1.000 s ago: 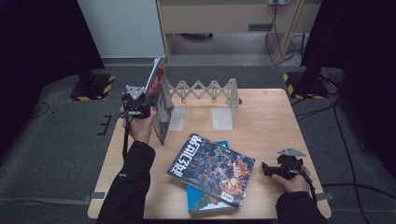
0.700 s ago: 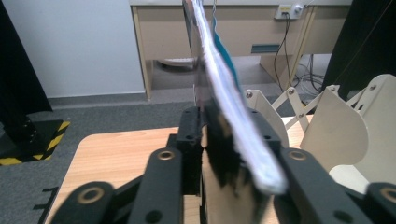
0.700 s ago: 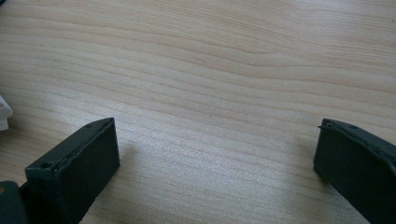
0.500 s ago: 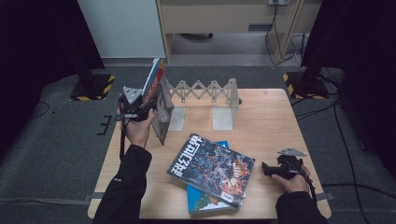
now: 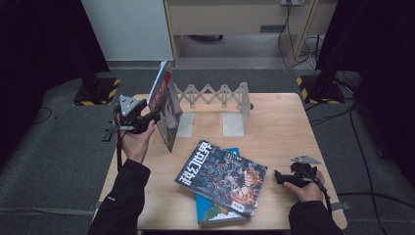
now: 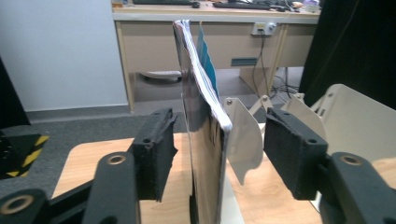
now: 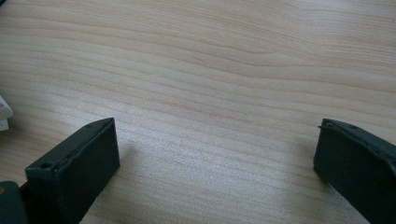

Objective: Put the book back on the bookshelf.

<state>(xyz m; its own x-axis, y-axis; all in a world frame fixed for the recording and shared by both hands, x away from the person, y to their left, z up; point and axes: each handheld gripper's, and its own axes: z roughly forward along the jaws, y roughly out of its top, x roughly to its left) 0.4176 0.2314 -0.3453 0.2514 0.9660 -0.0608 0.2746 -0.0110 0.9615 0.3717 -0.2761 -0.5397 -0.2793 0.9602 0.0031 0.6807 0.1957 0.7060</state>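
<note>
Two pads of the left gripper (image 6: 217,161) stood apart with the upright book (image 6: 205,140) between them, neither pad pressing on it; jaws had just been opening, so read this as a release. In the high view the left gripper (image 5: 151,119) sat just left of the book (image 5: 165,110), which stood on its edge against the near end plate of the folding book rack (image 5: 215,95), leaning slightly toward the hand. The book's long axis ran vertical, spine edge facing the fingers, and its glossy cover and fanned white page edges showed close in the left gripper view.

Left hand was plainly the nearer one to the rack. My judgement: the next move is to back straight out along the jaw line, without brushing the cover, or the book tips.

Right gripper (image 5: 283,177) rested low on the wooden table (image 5: 284,127), jaws wide apart over bare wood grain, nothing between them. Just to the left of its fingers lay the flat stack: a dark illustrated magazine (image 5: 222,176) on top of a blue-covered book (image 5: 215,215), long axes skewed diagonally across the table. Both are thin, slick and flat, so likely awkward to pinch off the wood.

Rack: pale plastic, accordion lattice, two upright plates.
</note>
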